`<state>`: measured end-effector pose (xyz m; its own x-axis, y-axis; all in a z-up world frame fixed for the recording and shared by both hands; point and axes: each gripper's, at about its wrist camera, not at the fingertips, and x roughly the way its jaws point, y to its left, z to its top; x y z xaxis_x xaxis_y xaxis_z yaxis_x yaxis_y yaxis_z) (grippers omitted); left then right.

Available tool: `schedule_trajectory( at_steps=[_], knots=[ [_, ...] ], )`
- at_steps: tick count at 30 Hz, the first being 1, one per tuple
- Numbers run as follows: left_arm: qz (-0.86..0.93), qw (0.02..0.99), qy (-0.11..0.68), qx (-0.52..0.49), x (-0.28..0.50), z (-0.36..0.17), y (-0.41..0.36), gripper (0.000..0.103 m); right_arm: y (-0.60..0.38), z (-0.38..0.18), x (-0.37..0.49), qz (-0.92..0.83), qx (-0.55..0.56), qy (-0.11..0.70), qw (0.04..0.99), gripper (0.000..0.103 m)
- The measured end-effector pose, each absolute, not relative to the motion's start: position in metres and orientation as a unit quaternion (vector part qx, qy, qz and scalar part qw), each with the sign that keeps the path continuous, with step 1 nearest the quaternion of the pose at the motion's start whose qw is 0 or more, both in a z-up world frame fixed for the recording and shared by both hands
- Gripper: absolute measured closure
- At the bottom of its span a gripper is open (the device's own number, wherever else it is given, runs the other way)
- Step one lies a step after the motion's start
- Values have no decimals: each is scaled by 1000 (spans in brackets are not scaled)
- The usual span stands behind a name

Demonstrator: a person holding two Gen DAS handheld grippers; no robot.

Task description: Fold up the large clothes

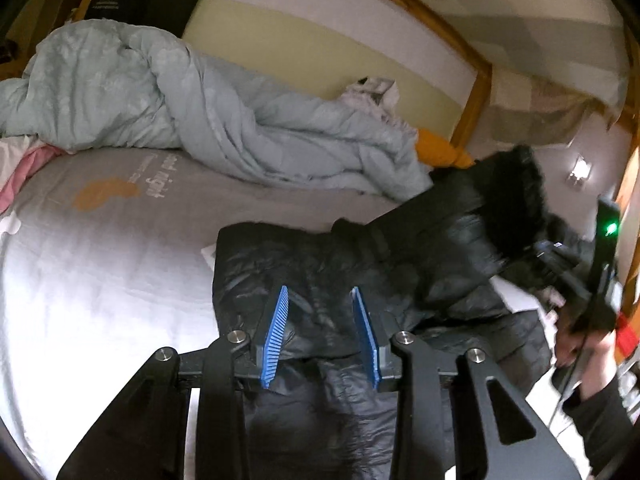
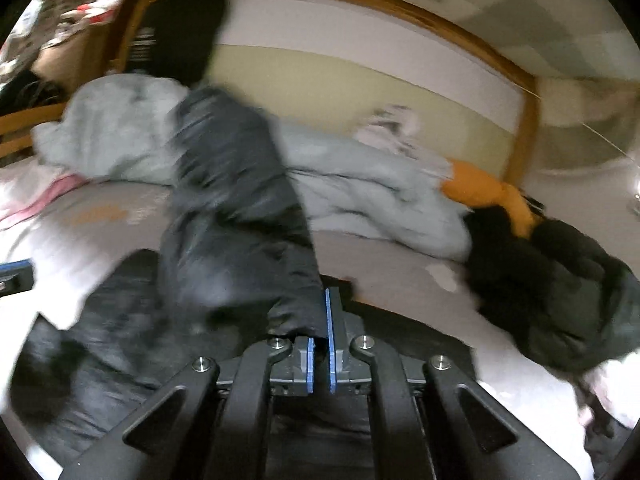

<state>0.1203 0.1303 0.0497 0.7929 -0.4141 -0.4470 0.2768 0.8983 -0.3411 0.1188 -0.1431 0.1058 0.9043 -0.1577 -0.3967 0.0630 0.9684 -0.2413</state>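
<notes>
A black padded jacket (image 1: 360, 272) with a black fur hood (image 1: 516, 200) lies on the grey bed sheet (image 1: 100, 248). My left gripper (image 1: 320, 300) is open, its blue pads just above the jacket's body. My right gripper (image 2: 320, 320) is shut on a sleeve of the jacket (image 2: 236, 208) and holds it lifted above the bed; the sleeve is blurred by motion. The right gripper also shows at the right edge of the left wrist view (image 1: 576, 280), beside the fur hood (image 2: 504, 248).
A crumpled pale blue duvet (image 1: 168, 96) lies along the back of the bed, with an orange cloth (image 1: 436, 148) and a white garment (image 1: 372, 92) beside it. A wooden-framed headboard (image 1: 320, 40) stands behind. Pink fabric (image 1: 28, 168) lies at the left.
</notes>
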Motion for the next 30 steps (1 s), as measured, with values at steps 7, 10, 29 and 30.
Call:
schedule_trajectory(
  at_steps=[7,10,29,30],
  knots=[
    [-149,937,304,-88,137,23,117,71,-222,78,134,-101,-99,259,955,97],
    [-137,935,317,-84,143,14,117,71,-247,59,140,-101,-80,288,949,97],
    [-104,919,374,-66,158,-21,112,71,-318,35,138,-156,-22,334,929,47],
    [-103,919,374,-66,157,-21,112,71,-324,36,135,-159,-16,333,929,47]
  ],
)
